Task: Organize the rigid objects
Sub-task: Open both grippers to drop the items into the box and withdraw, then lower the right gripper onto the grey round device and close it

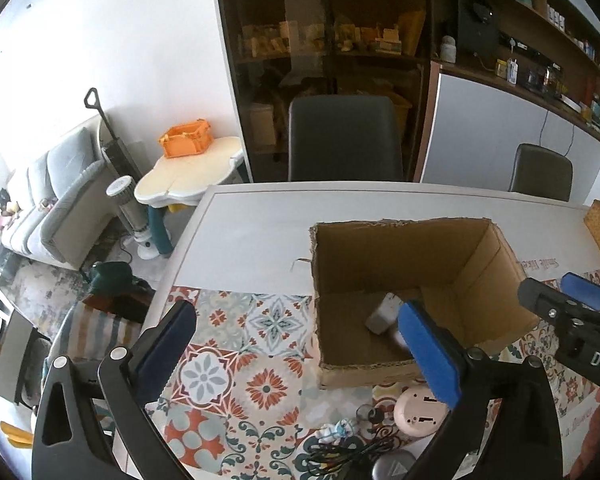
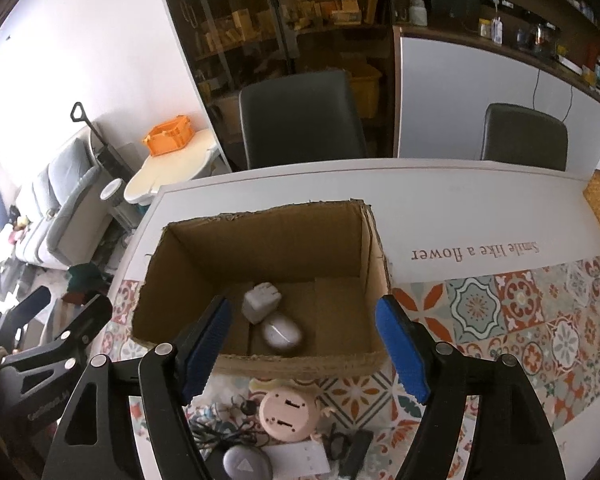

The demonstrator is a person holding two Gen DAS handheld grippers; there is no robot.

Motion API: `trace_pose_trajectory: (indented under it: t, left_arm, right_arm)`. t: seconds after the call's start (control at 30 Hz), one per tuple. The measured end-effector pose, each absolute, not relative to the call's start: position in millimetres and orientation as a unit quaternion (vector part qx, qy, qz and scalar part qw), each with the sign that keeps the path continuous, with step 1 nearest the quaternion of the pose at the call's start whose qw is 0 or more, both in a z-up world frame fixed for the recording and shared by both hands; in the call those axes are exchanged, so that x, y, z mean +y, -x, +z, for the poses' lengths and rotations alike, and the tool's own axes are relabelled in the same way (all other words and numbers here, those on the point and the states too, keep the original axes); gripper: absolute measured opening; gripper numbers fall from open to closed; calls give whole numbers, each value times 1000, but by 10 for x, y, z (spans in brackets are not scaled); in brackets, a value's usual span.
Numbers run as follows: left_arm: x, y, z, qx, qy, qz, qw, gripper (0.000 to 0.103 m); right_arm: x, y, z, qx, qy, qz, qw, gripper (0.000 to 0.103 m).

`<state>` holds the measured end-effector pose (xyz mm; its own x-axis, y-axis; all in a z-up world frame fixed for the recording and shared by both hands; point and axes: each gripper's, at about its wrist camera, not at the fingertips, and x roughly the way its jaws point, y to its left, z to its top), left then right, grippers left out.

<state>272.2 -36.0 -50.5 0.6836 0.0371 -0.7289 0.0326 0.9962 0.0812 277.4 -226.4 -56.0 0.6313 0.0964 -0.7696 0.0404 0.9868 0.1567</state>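
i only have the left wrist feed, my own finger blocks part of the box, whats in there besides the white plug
Observer: On the right wrist view, the cardboard box holds the white plug adapter and, just nearer the camera, a blurred white oval object touching it.
Operator: is the right gripper carrying anything
Observer: No. The right gripper is open with nothing between its fingers, just in front of the box's near wall.
Operator: whats still on the table near me
Observer: A pink round device, a grey oval item, a white flat card and tangled black cables.
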Motion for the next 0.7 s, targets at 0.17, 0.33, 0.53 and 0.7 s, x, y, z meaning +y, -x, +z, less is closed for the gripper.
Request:
trace_pose_trajectory:
  t: [0.17,0.33,0.53,0.7]
  left_arm:
    - [-308,-2538,-467,390,-41,7,920,103]
    - [-259,-2353,-454,387,-39,14,921,103]
    - [-177,-2105,-438,376,-34,31,925,103]
    - [-136,-1929,-482,381,-35,36,923,103]
  right_arm:
    - [-2263,-2569,-502,417,-80,21,905,75]
    - [-2223,-2367,-480,409,-80,29,908,75]
    - [-2170,-2161,-478,404,-76,42,911,75]
    - [-2118,-2014,-511,407,-72,49,909,75]
